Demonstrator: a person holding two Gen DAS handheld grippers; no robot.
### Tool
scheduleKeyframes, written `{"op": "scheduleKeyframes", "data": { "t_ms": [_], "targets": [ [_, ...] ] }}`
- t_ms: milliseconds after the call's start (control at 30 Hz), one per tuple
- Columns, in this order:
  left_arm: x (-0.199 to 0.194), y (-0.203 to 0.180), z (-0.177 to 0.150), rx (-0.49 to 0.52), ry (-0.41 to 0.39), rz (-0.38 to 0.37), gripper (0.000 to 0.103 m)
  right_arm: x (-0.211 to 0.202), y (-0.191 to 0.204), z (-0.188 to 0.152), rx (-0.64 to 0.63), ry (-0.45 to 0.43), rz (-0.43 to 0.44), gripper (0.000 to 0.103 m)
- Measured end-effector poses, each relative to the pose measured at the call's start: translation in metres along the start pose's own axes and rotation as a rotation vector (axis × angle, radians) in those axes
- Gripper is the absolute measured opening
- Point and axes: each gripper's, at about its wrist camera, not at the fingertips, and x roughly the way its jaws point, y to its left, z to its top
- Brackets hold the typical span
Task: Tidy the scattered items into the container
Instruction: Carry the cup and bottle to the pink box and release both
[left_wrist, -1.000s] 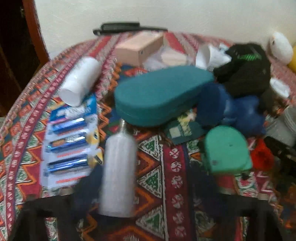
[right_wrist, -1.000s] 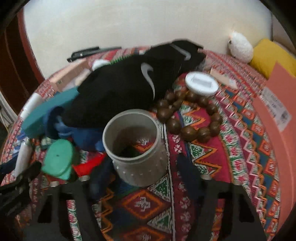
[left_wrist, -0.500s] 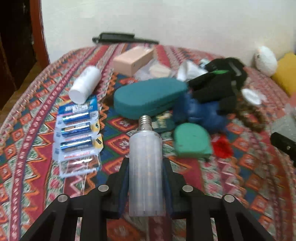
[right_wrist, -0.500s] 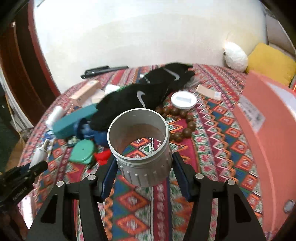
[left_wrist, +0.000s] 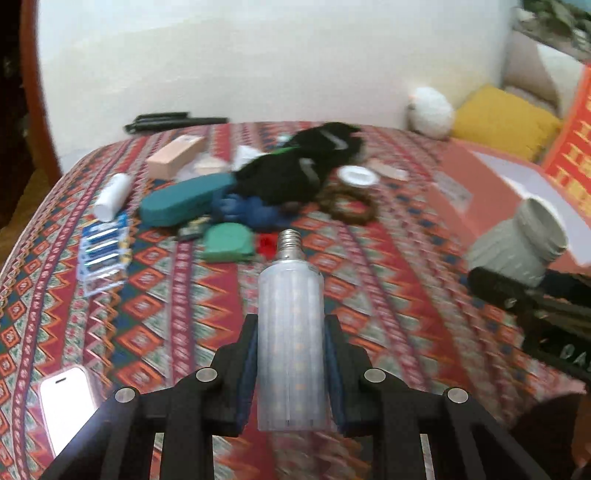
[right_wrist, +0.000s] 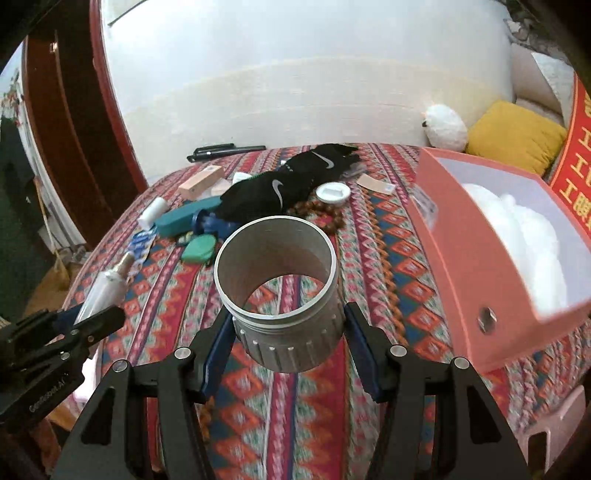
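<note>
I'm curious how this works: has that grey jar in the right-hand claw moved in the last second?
Yes. The grey jar rose off the patterned cloth, away from the black socks, toward the pink box.

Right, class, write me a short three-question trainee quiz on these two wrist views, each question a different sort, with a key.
1. True or false: the left gripper is shut on the LED corn bulb.
2. Multiple choice: the grey open-ended tube in the right gripper is A) lying on the patterned cloth, B) held above it, C) inside the pink box.
3. Fill in: the white lid lies beside the brown ____.

Key: 1 true; 2 B; 3 beads.
</note>
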Motion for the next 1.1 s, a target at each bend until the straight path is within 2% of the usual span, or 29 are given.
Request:
{"op": "scheduleKeyframes", "data": {
  "t_ms": [367,667,900,1100],
  "targets": [
    [-0.063,-0.092,-0.033,0.126,-0.025,-0.131,0.027,-0.098,-0.048,-0.060,0.046,-0.019,-0.038,0.061],
    [-0.081,-0.191,-0.026,0.262,-0.051,-0.287,0.027,-0.173,-0.125,-0.086,0.155,-0.091,-0.159,0.061],
    [-0.078,-0.270,0.003,0.379,-0.089,-0.381,0.027,-0.212,-0.195,-0.078,0.225,-0.157,-0.278,0.061],
    [-0.062,-0.323,0.056,0.430,-0.139,-0.425,0.027,-0.220,-0.242,-0.037,0.237,-0.217,-0.344,0.061]
  ]
}}
